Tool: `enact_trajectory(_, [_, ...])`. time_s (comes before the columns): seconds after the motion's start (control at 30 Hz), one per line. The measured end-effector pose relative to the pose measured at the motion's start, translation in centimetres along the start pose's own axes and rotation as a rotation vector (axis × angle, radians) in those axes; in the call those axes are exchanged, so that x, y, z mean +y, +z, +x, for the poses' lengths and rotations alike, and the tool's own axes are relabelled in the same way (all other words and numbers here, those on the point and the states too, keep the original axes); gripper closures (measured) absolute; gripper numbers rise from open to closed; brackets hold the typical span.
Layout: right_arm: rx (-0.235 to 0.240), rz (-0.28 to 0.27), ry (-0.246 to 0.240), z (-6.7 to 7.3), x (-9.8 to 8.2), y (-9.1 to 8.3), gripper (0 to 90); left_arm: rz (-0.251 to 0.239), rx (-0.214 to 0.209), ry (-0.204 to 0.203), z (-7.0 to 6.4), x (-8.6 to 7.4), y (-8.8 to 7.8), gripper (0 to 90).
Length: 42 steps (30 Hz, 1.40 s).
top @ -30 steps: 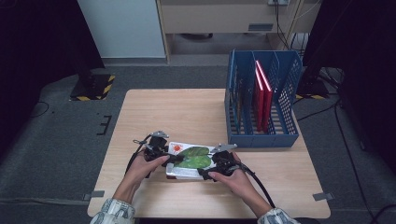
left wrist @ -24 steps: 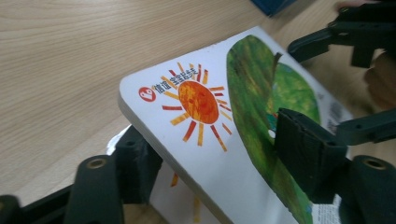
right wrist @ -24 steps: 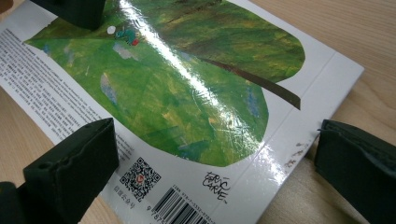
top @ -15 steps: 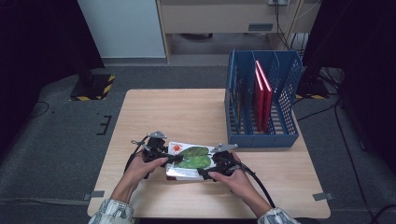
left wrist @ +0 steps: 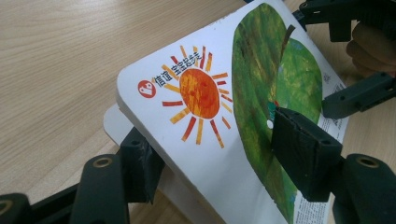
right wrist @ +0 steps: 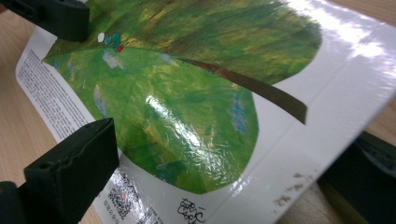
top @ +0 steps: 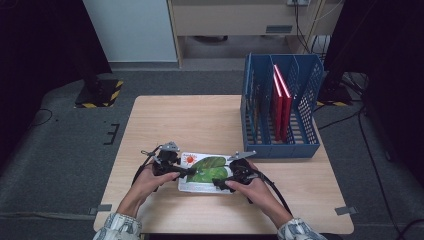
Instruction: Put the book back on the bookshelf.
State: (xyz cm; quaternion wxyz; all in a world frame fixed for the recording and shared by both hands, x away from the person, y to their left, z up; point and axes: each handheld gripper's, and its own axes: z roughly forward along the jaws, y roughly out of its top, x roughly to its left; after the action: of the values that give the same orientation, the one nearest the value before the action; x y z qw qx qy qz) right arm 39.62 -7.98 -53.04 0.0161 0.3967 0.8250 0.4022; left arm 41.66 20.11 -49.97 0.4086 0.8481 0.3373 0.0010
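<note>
Picture book lengthwise across table

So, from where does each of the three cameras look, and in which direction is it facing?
High view: above the person's side of the table, looking forward and down; forearms, hands, left tongs and right tongs come in from below.
Left gripper view: rides the left tongs, looking along their black jaws at the picture book; the right tongs show farther off.
Right gripper view: rides the right tongs, looking across the book's green leaf.
Shared: all three show the picture book, with the tongs at its two ends.
</note>
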Motion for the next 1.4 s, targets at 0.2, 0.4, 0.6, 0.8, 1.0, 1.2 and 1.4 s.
enact_trajectory(0.2, [-0.021, 0.007, -0.016, 0.3, 0.2, -0.1, 1.6, -0.006, 0.01, 0.007, -0.2, 0.2, -0.1, 36.3])
enact_trajectory(0.4, [-0.072, -0.017, -0.059, 0.6, 0.7, -0.6, 6.3, -0.031, 0.039, 0.022, -0.3, 0.4, -0.7, 39.5])
enact_trajectory(0.6, [-0.094, -0.038, -0.078, 0.8, 0.9, -1.0, 9.3, -0.047, 0.058, 0.027, -0.5, 0.5, -1.0, 41.8])
enact_trajectory(0.8, [-0.126, -0.063, -0.113, 0.8, 1.4, -1.4, 16.1, -0.07, 0.108, 0.052, -0.7, 1.0, -1.4, 43.1])
enact_trajectory(1.0, [-0.17, -0.093, -0.143, 0.8, 2.3, -1.7, 23.3, -0.11, 0.137, 0.052, -0.6, 1.1, -2.0, 47.7])
enact_trajectory(1.2, [-0.198, -0.125, -0.159, 0.8, 2.9, -2.1, 30.9, -0.134, 0.181, 0.074, -0.7, 1.4, -2.2, 49.5])
enact_trajectory(1.4, [-0.219, -0.14, -0.189, 0.8, 3.0, -2.6, 36.5, -0.143, 0.21, 0.091, -1.0, 1.4, -2.2, 49.8])
